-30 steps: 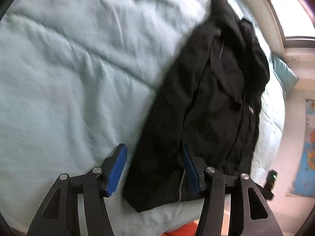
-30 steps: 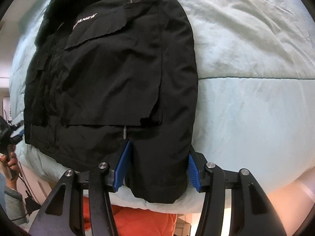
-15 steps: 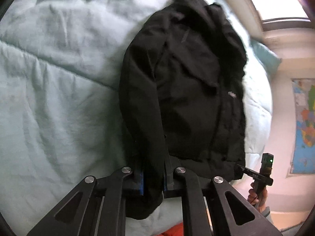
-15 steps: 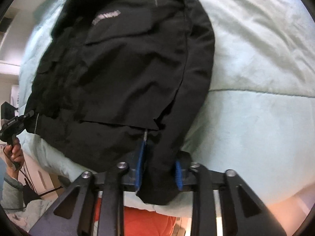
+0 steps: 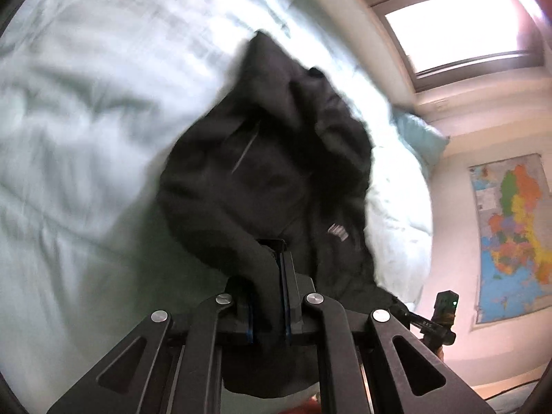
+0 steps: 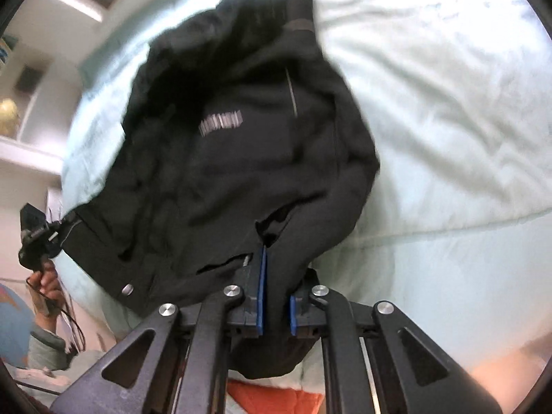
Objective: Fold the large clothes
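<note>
A black jacket (image 5: 276,179) with a white chest logo lies on a pale green duvet (image 5: 86,138); it also shows in the right wrist view (image 6: 241,158). My left gripper (image 5: 267,276) is shut on the jacket's hem at one bottom corner. My right gripper (image 6: 276,276) is shut on the hem at the other bottom corner. Both lift the hem off the bed, so the lower part of the jacket bunches upward. The right gripper (image 5: 445,310) shows at the left wrist view's lower right, and the left gripper (image 6: 34,231) at the right wrist view's left edge.
The duvet (image 6: 448,138) covers the bed all round the jacket. A window (image 5: 459,24), a teal pillow (image 5: 417,134) and a wall map (image 5: 514,234) lie beyond the bed. Orange fabric (image 6: 276,396) shows below the bed edge. Shelves (image 6: 20,120) stand at left.
Both grippers closed on the jacket's hem corners, then lifted them up and forward. The lower jacket has risen off the duvet and bunched toward the collar.
</note>
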`<state>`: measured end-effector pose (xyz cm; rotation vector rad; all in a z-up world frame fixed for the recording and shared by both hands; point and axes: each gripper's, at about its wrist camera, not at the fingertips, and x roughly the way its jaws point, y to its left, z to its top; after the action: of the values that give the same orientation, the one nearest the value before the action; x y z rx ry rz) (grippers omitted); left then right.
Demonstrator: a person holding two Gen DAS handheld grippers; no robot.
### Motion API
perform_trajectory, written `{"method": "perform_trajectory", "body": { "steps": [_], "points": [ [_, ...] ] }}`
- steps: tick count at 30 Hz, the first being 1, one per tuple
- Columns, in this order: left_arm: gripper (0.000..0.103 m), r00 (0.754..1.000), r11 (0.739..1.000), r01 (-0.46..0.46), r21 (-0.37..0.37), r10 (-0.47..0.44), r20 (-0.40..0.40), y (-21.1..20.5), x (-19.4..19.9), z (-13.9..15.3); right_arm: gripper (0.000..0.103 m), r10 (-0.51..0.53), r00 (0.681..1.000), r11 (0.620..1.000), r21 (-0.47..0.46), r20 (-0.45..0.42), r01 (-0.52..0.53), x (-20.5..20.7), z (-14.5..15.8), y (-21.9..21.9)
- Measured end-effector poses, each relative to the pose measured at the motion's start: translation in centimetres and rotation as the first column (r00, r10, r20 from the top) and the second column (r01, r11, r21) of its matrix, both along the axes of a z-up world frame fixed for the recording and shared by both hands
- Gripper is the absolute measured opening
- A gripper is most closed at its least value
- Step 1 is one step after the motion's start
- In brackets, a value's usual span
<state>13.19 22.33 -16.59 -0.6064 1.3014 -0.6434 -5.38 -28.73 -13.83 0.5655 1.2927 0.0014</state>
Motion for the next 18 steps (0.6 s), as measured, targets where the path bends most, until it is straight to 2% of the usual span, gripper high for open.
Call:
{"method": "perform_trajectory", "body": {
  "steps": [4, 6, 11, 15, 18],
  "points": [
    [0.012, 0.996, 0.999, -0.018, -0.035, 0.021, 0.09, -1.8, 4.5, 3.7, 0.013, -0.03, 0.995, 1.0, -0.002, 0.092, 0.03, 4.6, 3.9, -1.3],
    [0.012, 0.99, 0.996, -0.044, -0.077, 0.054, 0.132, -2.8, 7.8, 5.5, 0.013, -0.039, 0.989, 0.999, -0.013, 0.143, 0.042, 7.7, 6.0, -2.0],
    [0.012, 0.979, 0.99, -0.098, -0.098, 0.114, 0.17, -5.8, 16.0, 7.4, 0.013, -0.058, 0.973, 0.997, -0.033, 0.225, 0.067, 16.8, 9.4, -5.3],
    [0.013, 0.977, 0.992, -0.119, -0.03, 0.123, 0.176, -9.8, 23.2, 6.8, 0.014, -0.082, 0.975, 0.994, -0.048, 0.209, 0.094, 24.5, 8.4, -7.8],
    [0.015, 0.978, 0.988, -0.124, 0.09, 0.106, 0.181, -12.7, 27.6, 4.9, 0.014, -0.117, 0.984, 0.991, -0.054, 0.134, 0.125, 30.6, 4.7, -9.2]
  ]
}}
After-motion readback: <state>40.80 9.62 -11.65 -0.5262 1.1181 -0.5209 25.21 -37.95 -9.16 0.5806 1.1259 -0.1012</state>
